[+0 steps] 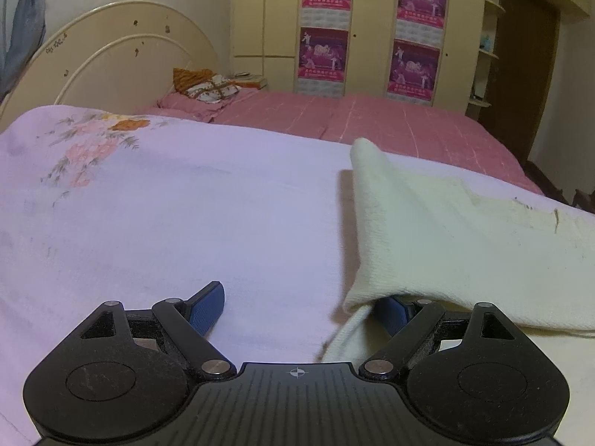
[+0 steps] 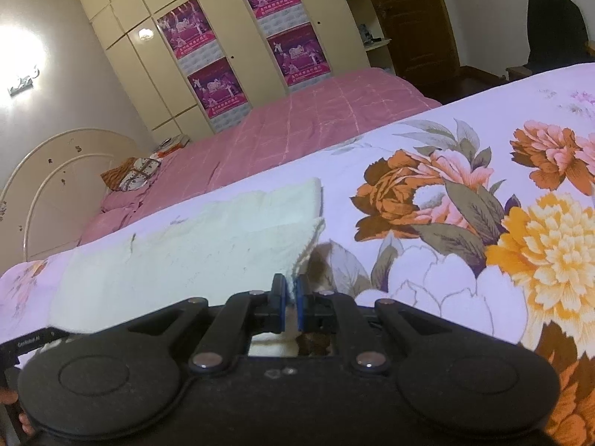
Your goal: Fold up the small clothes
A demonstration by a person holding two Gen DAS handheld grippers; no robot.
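One soft, light cream cloth (image 2: 193, 245) lies on the floral sheet (image 2: 483, 260), its corner pinched in the right gripper (image 2: 292, 293), while the left gripper (image 1: 297, 304) gapes, its right finger under the near edge, the next hold.

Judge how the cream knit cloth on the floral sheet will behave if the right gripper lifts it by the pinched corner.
The cream cloth will probably hang floppy: in the left wrist view it drapes over one finger of the open left gripper. It looks light and thin. The right gripper, jaws shut on its corner, should hold; the ribbed knit seems unlikely to slip.
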